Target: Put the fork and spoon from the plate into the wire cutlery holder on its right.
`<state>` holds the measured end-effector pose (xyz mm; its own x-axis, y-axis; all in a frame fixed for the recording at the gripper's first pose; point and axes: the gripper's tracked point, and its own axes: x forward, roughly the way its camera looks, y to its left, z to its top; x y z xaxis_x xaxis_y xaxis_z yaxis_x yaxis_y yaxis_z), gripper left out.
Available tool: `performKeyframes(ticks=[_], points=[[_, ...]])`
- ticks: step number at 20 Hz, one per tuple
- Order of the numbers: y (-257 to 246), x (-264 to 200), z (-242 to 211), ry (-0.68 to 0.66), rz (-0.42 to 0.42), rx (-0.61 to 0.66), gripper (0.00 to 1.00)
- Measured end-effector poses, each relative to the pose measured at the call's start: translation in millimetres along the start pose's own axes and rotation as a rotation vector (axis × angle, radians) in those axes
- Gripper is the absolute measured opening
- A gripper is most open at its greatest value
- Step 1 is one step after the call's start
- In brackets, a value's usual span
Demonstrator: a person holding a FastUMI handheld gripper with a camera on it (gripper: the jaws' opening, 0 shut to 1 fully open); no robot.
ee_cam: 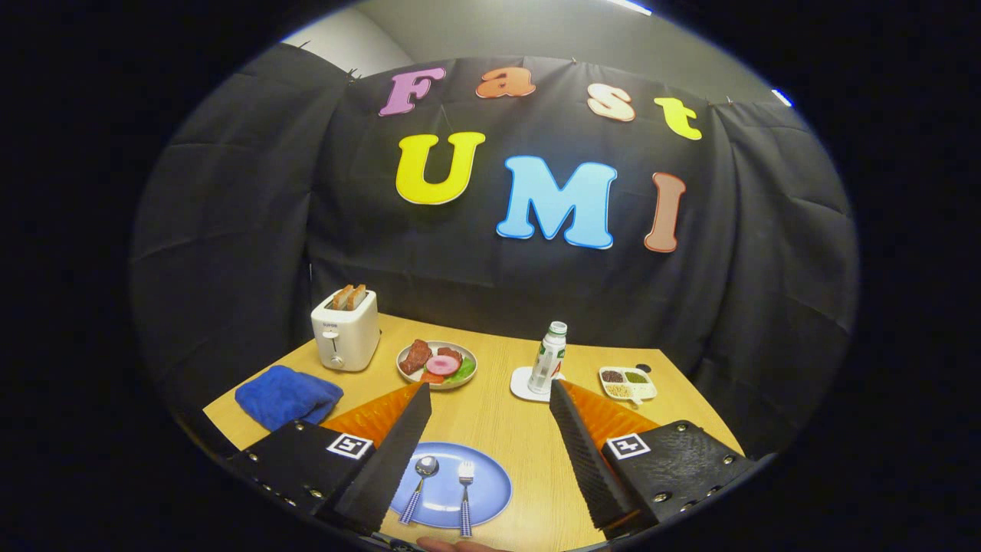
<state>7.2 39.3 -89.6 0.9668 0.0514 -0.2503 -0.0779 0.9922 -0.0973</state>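
Progress: none done | spoon (421,481) and fork (465,494) both on plate (494,491), between jaws | gripper (490,399) jaws wide open, holding nothing | holder unseen | both transfers left

Claw (490,399) held high, fingers spread wide, gripping nothing.

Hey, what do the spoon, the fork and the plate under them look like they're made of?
Spoon and fork: shiny silvery heads, likely metal; blue-and-white checked handles, possibly plastic. Plate: smooth matte blue, plastic or glazed ceramic, unclear. Both lie between the open hand-held gripper's fingers.
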Motion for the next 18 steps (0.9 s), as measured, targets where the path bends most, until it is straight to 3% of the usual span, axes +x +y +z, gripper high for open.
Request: performKeyframes(ticks=[18], points=[[21,34,-141,0.418,0.069,0.020,0.93]])
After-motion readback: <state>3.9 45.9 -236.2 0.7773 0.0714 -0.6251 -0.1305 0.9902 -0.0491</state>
